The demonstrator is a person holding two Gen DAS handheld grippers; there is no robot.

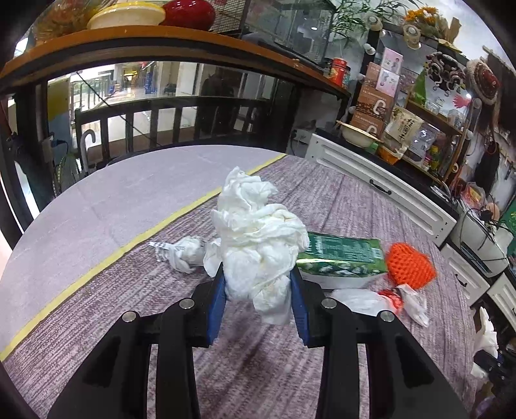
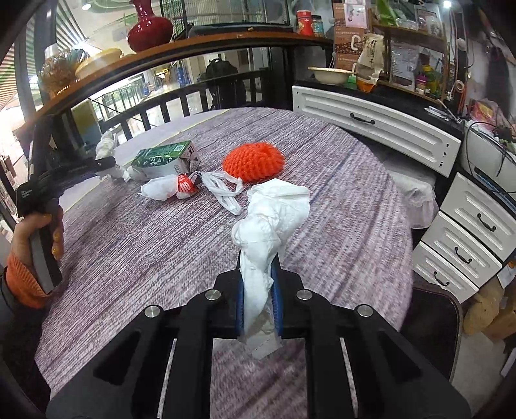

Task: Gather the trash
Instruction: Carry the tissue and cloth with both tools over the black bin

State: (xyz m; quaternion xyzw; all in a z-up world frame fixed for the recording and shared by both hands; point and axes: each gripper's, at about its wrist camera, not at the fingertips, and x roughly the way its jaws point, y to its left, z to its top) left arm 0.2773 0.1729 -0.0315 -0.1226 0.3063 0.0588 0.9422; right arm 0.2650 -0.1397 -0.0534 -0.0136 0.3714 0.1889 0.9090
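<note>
**Room and Background**

Round table [image 2: 338, 199] under a purple-grey woven cloth. Beyond it, dark railing [image 1: 180, 119] before a glass front onto a lit concourse. Curved wooden shelf [image 1: 161, 38] overhead, bearing a red vase [image 2: 149, 27]. To the right, white drawer units [image 2: 467, 232] and a cluttered open rack [image 1: 432, 129].

Right wrist view: carton [image 2: 163, 159] is lying on desk [image 2: 135, 258] at 11 o'clock, knitted pad [image 2: 253, 161] sitting at 12, plastic bag [image 2: 180, 188] lying just before carton, left of pad. Drawer cabinet [image 2: 464, 222] is standing off desk at 3 o'clock.
</note>
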